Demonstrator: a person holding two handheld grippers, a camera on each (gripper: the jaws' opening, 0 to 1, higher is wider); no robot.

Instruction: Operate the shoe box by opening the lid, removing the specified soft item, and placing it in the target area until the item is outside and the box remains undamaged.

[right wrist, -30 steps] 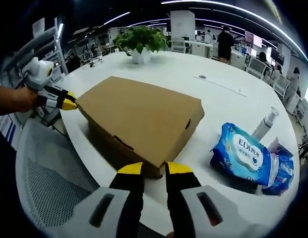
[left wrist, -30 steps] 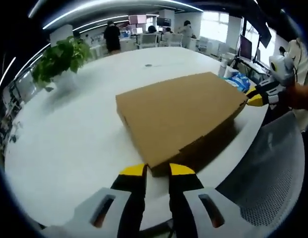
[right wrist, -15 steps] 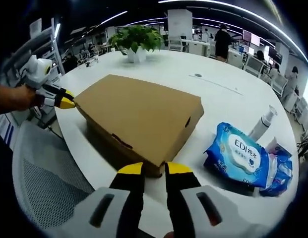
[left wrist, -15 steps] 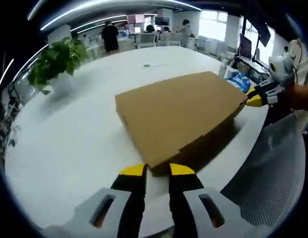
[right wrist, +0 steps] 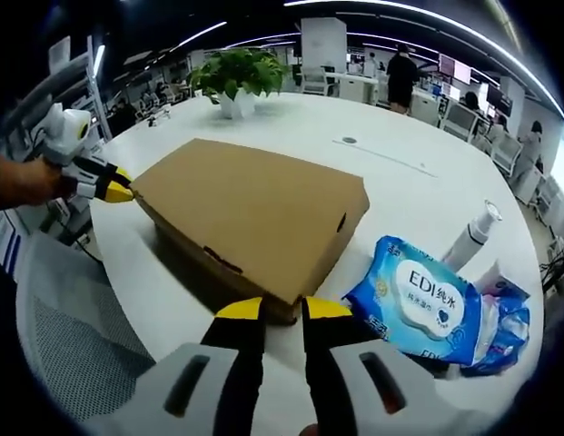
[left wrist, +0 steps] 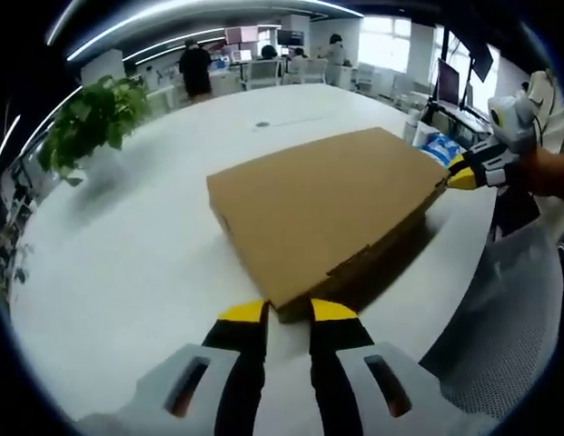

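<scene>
A closed brown cardboard shoe box (left wrist: 327,209) lies near the edge of a round white table (left wrist: 127,272), its lid down. My left gripper (left wrist: 288,313) is at the box's near corner, jaws narrowly apart with the lid's corner pinched between them. It also shows in the right gripper view as the left gripper (right wrist: 118,193), at the far left corner of the box (right wrist: 254,218). My right gripper (right wrist: 272,309) holds the opposite corner the same way, and the right gripper (left wrist: 461,175) appears with yellow tips on that corner. The box's contents are hidden.
A blue pack of wet wipes (right wrist: 418,300) lies right of the box, with a white pump bottle (right wrist: 472,234) behind it. A potted plant (right wrist: 232,73) stands farther back on the table (right wrist: 427,173). A grey mesh chair (left wrist: 509,336) sits below the table edge.
Both views have drifted slightly with the hands. Both grippers stay at the same box corners and the lid stays down.
</scene>
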